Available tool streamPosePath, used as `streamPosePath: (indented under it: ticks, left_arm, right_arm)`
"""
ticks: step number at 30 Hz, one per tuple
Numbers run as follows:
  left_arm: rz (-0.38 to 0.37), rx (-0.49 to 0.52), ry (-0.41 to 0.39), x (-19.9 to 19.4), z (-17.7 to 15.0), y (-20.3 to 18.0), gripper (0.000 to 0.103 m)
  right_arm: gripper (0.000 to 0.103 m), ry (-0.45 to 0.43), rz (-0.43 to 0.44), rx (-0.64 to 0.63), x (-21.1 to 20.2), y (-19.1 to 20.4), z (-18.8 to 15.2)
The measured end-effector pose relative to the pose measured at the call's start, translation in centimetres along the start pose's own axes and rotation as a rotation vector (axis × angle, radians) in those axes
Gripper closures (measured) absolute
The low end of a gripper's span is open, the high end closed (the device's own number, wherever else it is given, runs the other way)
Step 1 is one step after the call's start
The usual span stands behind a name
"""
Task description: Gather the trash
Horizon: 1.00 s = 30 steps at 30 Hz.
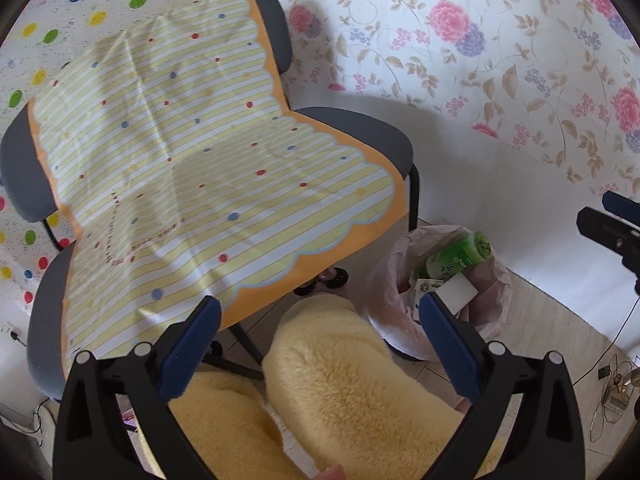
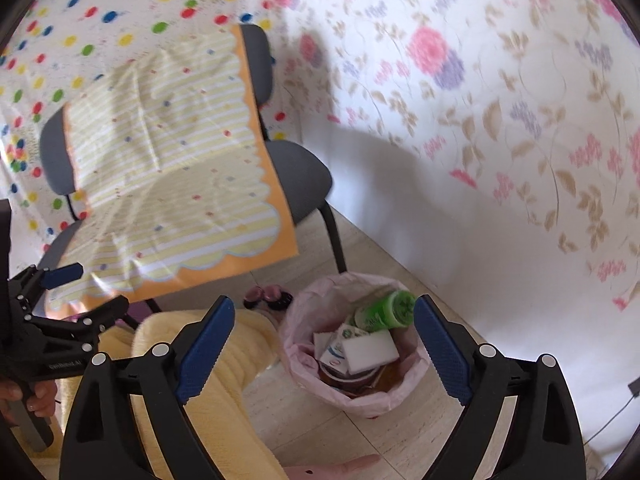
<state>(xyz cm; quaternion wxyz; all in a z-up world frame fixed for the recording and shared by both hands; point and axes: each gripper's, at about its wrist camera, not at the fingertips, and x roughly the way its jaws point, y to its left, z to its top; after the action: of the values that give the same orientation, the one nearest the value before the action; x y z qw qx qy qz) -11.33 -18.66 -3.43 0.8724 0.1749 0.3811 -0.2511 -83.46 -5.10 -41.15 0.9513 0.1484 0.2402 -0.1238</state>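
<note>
A trash bin with a pink bag liner stands on the tiled floor by the chair. It also shows in the left wrist view. Inside lie a green bottle, a white sponge block and some cartons and wrappers. My right gripper is open and empty, above and just in front of the bin. My left gripper is open and empty, over the person's yellow fleece legs, left of the bin. It shows at the left edge of the right wrist view.
A grey chair covered by a yellow striped cloth stands left of the bin. Flowered wall covering runs behind. The yellow fleece legs fill the foreground. Cables lie on the floor at right. Pink slippers sit under the chair.
</note>
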Motion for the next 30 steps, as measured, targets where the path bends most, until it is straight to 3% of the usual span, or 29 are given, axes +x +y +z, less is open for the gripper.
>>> streamPosePath:
  ticks: [11,30]
  left_arm:
    - [0.067,-0.075,-0.002,-1.4,-0.8,3.3,0.007]
    - [0.069,-0.076,0.001,-1.2,-0.9,3.6,0.007]
  right_arm:
    - [0.012,0.005,0.045,-0.064,-1.0,2.8,0.6]
    - [0.012,0.021,0.044,-0.052,0.3,2.6,0.1]
